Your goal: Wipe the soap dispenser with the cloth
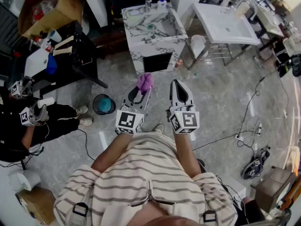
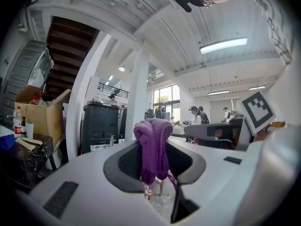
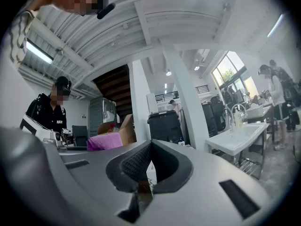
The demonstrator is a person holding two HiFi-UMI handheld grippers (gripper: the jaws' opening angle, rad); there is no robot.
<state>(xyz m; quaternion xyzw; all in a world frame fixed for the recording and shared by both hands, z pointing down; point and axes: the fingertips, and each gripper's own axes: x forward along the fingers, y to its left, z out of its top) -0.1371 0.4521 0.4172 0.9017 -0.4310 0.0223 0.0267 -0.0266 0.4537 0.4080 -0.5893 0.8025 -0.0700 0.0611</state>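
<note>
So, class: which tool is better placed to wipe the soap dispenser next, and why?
Left. The left tool is shut on the purple cloth; the right tool is shut and empty. The soap dispenser stands ahead on the counter.

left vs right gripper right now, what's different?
The left gripper is shut on the purple cloth, while the right gripper is shut on nothing. The left gripper's jaws are kept apart by the cloth, which bunches out past their tips. The right gripper's jaws meet pad to pad. Both are held level, side by side in front of the person, aimed toward the marble counter.
</note>
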